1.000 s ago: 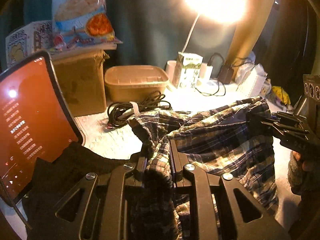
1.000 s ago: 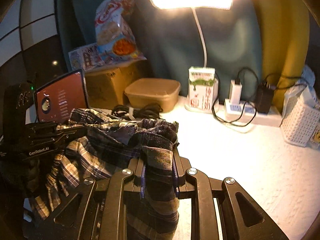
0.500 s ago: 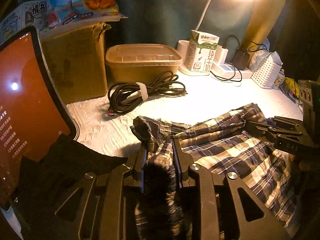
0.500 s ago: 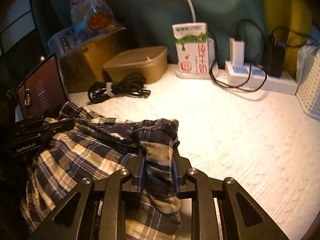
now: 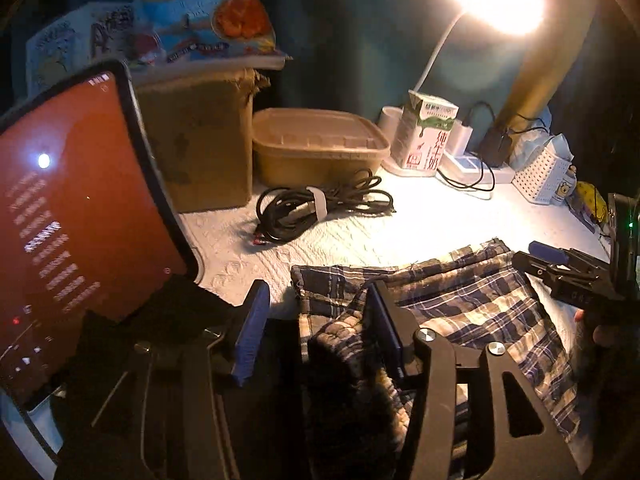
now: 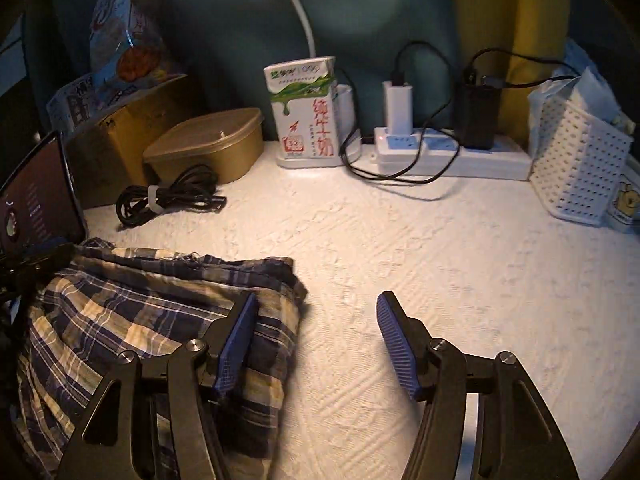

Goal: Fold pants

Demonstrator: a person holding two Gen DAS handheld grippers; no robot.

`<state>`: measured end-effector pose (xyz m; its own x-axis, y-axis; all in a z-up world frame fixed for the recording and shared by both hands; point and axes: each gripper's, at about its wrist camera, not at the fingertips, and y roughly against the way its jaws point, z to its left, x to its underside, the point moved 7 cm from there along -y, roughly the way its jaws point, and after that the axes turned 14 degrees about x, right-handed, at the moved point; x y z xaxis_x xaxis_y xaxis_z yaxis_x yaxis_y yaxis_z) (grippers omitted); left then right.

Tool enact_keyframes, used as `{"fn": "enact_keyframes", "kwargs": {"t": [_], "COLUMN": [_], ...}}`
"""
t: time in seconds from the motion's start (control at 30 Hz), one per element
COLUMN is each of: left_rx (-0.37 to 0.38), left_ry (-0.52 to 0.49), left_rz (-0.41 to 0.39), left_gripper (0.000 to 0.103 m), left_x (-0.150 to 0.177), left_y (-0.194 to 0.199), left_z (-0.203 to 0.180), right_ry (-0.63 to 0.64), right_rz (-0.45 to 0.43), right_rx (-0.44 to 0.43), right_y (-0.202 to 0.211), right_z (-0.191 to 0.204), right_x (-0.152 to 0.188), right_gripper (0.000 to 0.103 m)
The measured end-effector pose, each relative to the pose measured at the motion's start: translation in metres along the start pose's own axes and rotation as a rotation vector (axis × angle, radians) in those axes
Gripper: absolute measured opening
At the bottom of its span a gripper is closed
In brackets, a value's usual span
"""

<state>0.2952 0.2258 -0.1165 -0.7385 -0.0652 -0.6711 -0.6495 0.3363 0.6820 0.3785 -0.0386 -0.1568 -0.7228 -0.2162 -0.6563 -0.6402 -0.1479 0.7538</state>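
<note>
The plaid pants (image 5: 472, 312) lie folded over on the white textured table (image 6: 420, 248); they also show in the right wrist view (image 6: 132, 320). My left gripper (image 5: 316, 320) is open, its jaws spread around the pants' left corner, with cloth bunched between them. My right gripper (image 6: 316, 340) is open over the pants' right edge, its left finger (image 6: 236, 344) above the cloth and its right finger (image 6: 396, 344) over bare table. The right gripper also shows at the right of the left wrist view (image 5: 560, 268).
A lit tablet (image 5: 80, 216) stands at the left. At the back are a cardboard box (image 5: 196, 140), a brown lidded container (image 5: 316, 148), a coiled black cable (image 5: 316, 208), a milk carton (image 6: 306, 108), a power strip (image 6: 448, 152) and a white perforated basket (image 6: 580, 160).
Both grippers lowered the pants to the table and opened, letting go of the cloth. The pants now lie flat instead of hanging between the grippers.
</note>
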Motion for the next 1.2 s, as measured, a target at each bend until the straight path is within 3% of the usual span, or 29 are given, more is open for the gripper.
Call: {"fn": "enact_keyframes", "kwargs": {"t": [0.17,0.67,0.97,1.2], "left_rx": [-0.059,-0.012,0.0,0.057], "left_ry": [-0.043,-0.094,-0.101,-0.088], "left_rz": [-0.059,-0.099,-0.067,-0.042], "left_gripper": [0.052,0.052,0.052,0.052], "left_x": [-0.006,0.014,0.041,0.064], "left_y": [0.026,0.059,0.067,0.069], "left_z": [-0.011,-0.061,-0.088,-0.115], "right_ry": [0.0,0.018,0.014,-0.003], "right_rz": [-0.031,-0.096,-0.125,-0.136], "right_rx": [0.029,0.057,0.074,0.097], "right_y": [0.024,0.093,0.128,0.151], "right_z": [-0.013,-0.028,-0.04,-0.059], "right_x": [-0.003,0.019,0.04,0.062], "right_gripper": [0.065,0.065,0.065,0.065]}}
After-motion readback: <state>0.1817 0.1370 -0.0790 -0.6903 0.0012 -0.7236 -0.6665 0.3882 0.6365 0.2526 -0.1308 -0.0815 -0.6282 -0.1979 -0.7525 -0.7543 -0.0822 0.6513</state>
